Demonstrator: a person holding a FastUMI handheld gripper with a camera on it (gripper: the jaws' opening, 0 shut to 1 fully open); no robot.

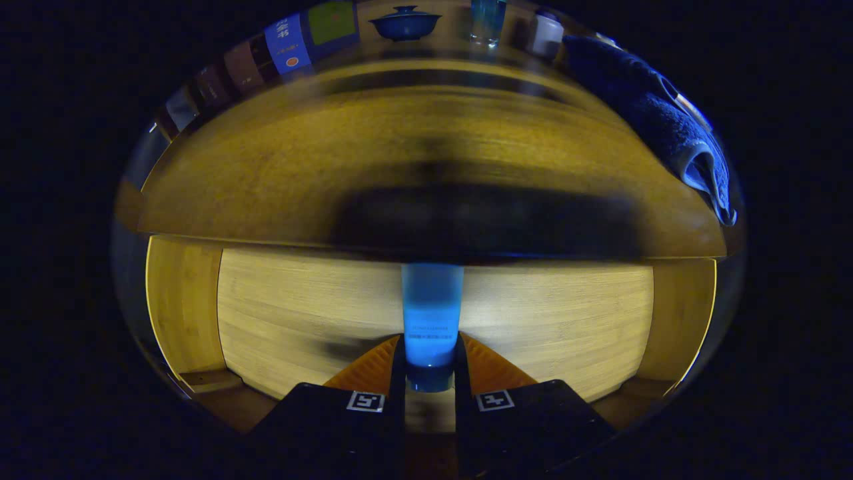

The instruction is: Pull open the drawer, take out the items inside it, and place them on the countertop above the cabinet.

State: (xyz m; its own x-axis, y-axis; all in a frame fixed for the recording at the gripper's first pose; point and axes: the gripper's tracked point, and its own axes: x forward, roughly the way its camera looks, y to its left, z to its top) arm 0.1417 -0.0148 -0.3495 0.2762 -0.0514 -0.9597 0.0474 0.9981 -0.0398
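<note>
1. Evidently, my gripper (pixel 430 370) pinched the blue tube (pixel 432 313) mid-drawer (pixel 300 307), under the countertop (pixel 266 167) front edge.
2. Lifting straight risked knocking it against that overhanging edge, I judged.

**Drawer floor open, table edge overhead**

The gripper (pixel 430 373) is closed on a blue tube (pixel 432 313) inside the open drawer (pixel 180 300). Bare drawer floor lies either side. Directly above juts the table (pixel 266 160); a blue towel (pixel 666 127) drapes its right edge.
</note>
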